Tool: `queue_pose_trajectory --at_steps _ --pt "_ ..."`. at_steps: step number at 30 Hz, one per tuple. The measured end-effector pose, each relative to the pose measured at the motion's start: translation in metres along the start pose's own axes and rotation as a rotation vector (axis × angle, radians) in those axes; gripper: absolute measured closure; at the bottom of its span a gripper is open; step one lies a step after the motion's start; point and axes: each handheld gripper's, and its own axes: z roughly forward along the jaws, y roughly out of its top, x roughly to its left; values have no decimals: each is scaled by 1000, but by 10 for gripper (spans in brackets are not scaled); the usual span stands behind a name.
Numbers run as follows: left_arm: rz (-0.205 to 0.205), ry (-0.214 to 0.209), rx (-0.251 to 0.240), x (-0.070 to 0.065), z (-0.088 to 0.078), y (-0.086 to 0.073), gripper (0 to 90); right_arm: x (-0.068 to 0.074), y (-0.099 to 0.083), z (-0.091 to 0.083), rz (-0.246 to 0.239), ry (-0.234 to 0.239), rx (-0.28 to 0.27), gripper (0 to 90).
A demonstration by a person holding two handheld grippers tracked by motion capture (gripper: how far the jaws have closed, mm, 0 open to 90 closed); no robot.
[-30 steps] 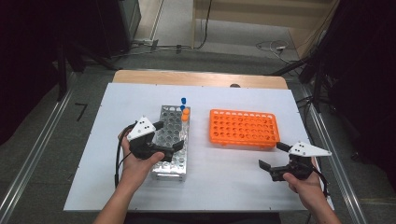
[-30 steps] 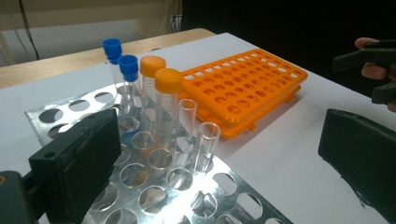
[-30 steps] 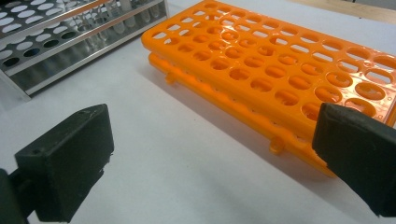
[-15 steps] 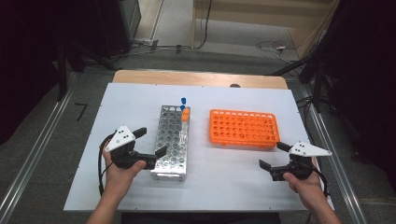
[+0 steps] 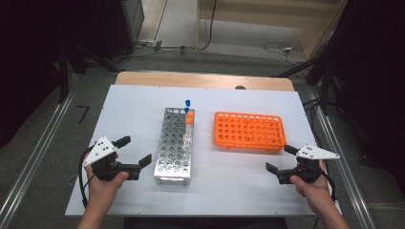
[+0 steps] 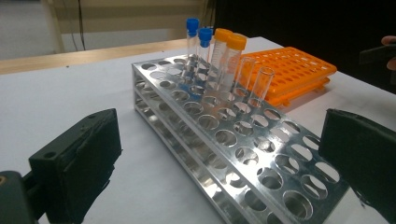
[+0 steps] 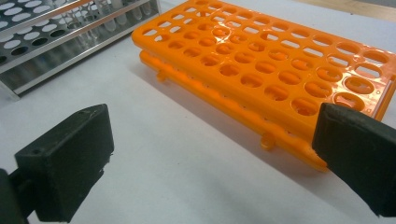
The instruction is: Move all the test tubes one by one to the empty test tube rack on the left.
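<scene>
left tongs (image 5: 135, 150) — black jaws, grey triangular plate, black cable | right tongs (image 5: 282, 158) — same

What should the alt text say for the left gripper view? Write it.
A metal rack of round holes stands on a white table, with capped and open tubes at its far end. An orange rack lies behind it, and the open left claw frames the foreground.

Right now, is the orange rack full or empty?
Empty. Every hole that shows in the orange rack is open, with no tubes standing in it. The capped tubes stand in the metal rack instead.
</scene>
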Motion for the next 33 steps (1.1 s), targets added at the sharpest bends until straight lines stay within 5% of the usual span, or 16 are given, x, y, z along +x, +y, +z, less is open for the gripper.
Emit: queue_pose_trajectory --at_steps 12,14,27,33 --pt "-54 11 -59 21 -30 -14 0 -7 -1 -2 15 -13 -14 0" --pt "-77 6 -66 24 -30 -16 0 -9 -1 -2 17 -14 -19 0" --pt "-55 11 -32 24 -11 -21 0 -31 -18 -9 21 -24 -114 0" --pt "-54 13 -40 23 -13 -21 0 -46 -31 -7 60 -52 -100 0"
